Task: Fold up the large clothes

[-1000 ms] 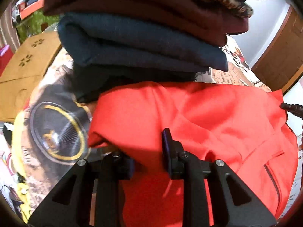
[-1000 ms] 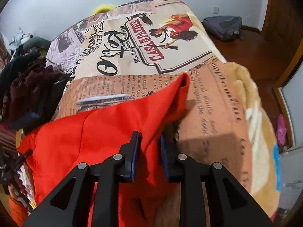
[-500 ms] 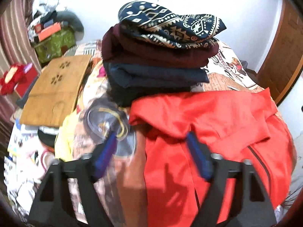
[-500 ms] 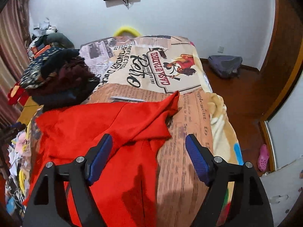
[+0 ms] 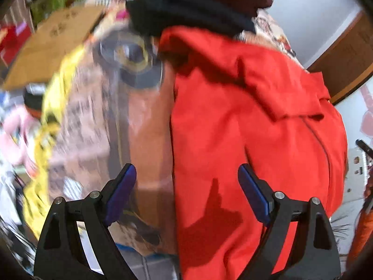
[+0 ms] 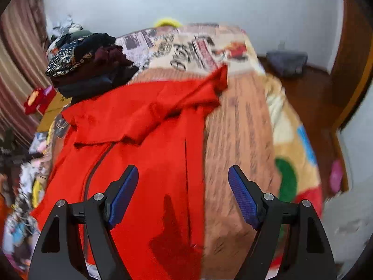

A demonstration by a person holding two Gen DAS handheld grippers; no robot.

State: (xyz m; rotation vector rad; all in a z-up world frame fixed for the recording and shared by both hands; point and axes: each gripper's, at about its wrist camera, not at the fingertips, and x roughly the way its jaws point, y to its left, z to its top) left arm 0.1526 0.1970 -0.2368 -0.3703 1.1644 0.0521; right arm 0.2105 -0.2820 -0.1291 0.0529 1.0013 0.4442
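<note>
A large red zip jacket (image 5: 251, 126) lies spread on the bed, its top part folded down over the body. It also shows in the right wrist view (image 6: 149, 126). My left gripper (image 5: 186, 186) is open and empty, hovering over the jacket's left edge near the foot of the bed. My right gripper (image 6: 183, 189) is open and empty above the jacket's right edge.
A stack of folded dark clothes (image 6: 91, 63) stands beyond the jacket on the bed, also in the left wrist view (image 5: 186, 7). The printed bedspread (image 6: 244, 126) shows right of the jacket. A wooden board (image 5: 49, 42) lies left of the bed. A bag (image 6: 286, 63) sits on the floor.
Both grippers let go of the jacket's folded-over top edge, opened wide and pulled back toward the foot of the bed. The folded part now lies on the jacket.
</note>
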